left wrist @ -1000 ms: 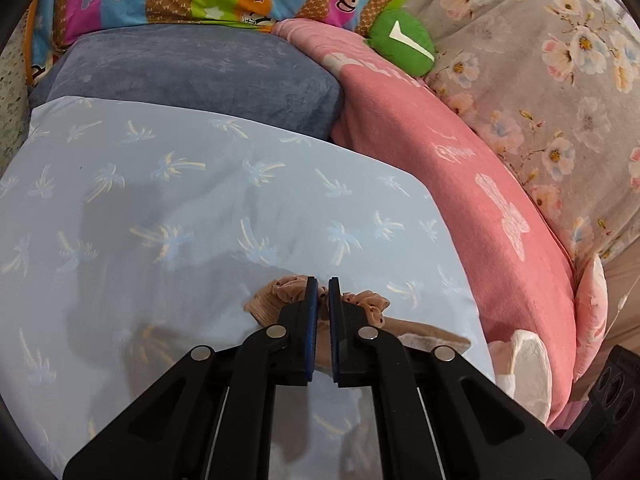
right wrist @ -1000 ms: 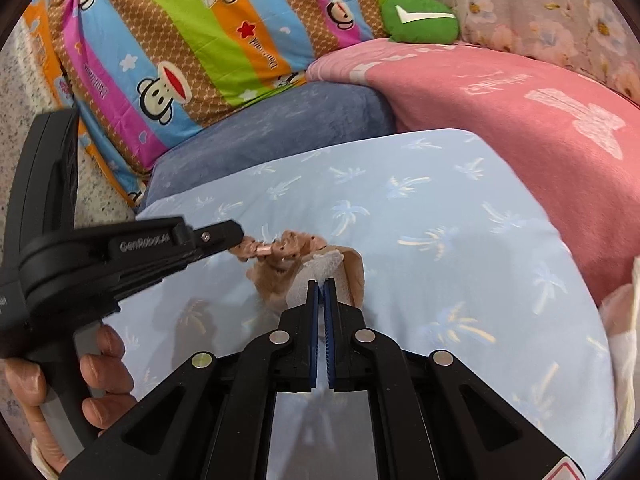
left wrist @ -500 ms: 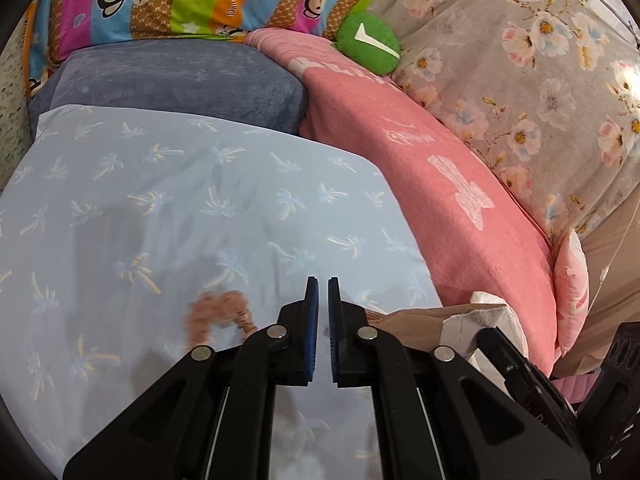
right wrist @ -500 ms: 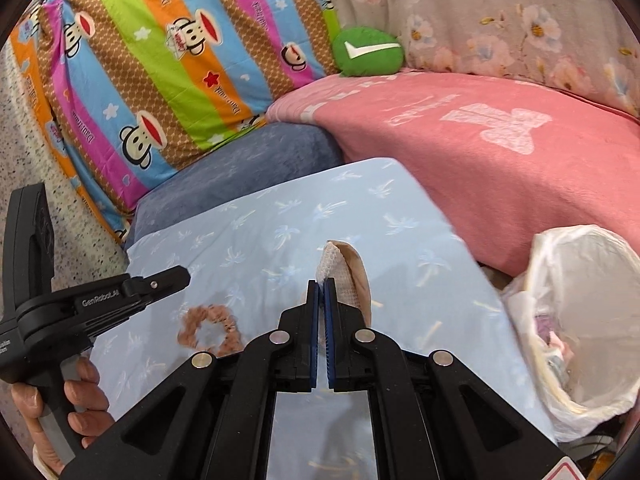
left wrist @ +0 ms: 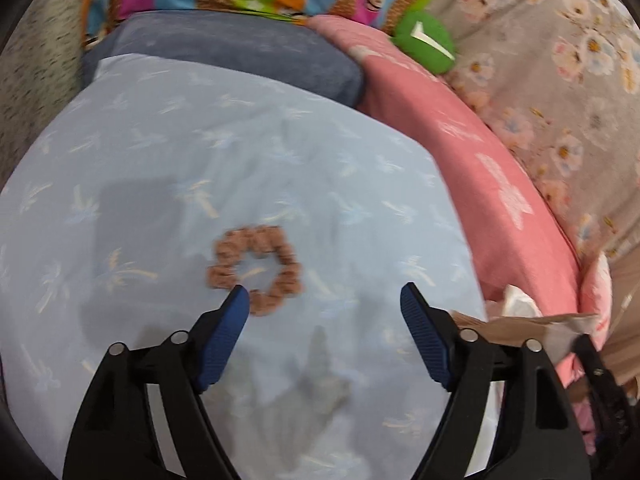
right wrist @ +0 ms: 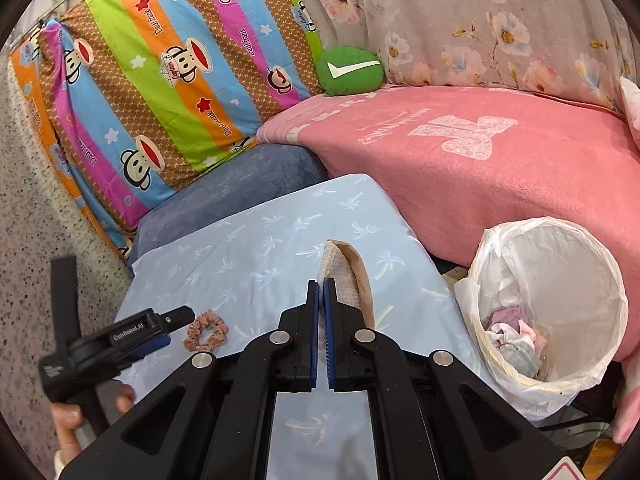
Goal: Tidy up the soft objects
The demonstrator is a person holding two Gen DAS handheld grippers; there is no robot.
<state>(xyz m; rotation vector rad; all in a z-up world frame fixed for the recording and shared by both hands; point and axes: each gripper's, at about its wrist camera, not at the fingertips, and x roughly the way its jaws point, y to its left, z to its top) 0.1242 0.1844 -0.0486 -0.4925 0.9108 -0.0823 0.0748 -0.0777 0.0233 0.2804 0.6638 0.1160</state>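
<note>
Scrunchie (left wrist: pixel 254 268), pinkish-brown, lies flat on light blue palm-print pillow (left wrist: pixel 320 168), free of both tools. Left gripper (left wrist: pixel 324 298) hovers just above it, jaws spread wide and empty; left blue pad (left wrist: pixel 224 332) near the scrunchie's lower edge. Right gripper (right wrist: pixel 321 284) has jaws pressed together on a beige sock (right wrist: pixel 348 268) with white knit inner face, sock standing up from the tips. White-lined bin (right wrist: pixel 552 304) sits just right of the pillow, some small garments inside. Pink blanket (right wrist: pixel 480 160) and green cushion (right wrist: pixel 350 70) behind.
</note>
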